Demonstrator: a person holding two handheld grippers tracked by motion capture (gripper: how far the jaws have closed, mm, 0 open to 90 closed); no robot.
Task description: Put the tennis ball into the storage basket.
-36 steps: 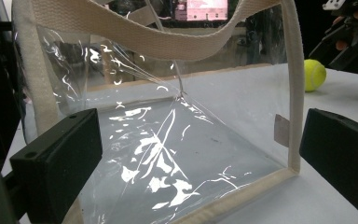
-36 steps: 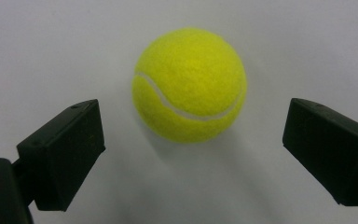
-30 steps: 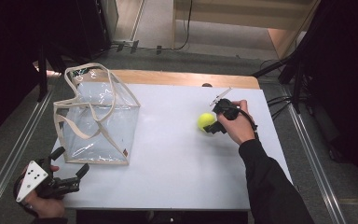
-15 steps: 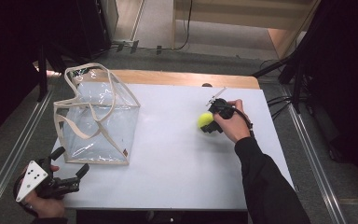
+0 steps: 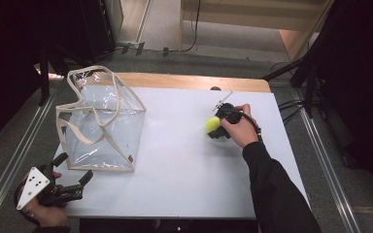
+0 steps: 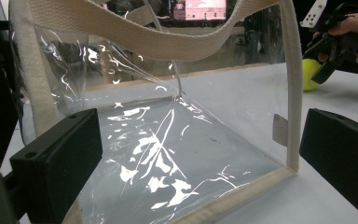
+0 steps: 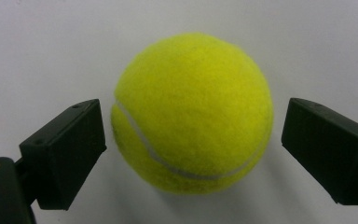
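The yellow tennis ball (image 7: pixel 193 112) lies on the white tabletop (image 5: pixel 184 160), right of centre. The right tongs (image 7: pixel 193 140) straddle it, jaws apart and just closing, a slim gap at each side. The left tongs (image 5: pixel 73 174) rest at the near left corner, jaws wide apart, facing the clear tote bag (image 5: pixel 102 126)

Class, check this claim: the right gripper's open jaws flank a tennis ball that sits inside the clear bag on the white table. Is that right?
Not quite. The ball is not inside the bag; it lies on the bare table, well apart from the bag, as the high view shows. The rest holds: the right gripper has open jaws on either side of the ball, with gaps showing in the right gripper view.
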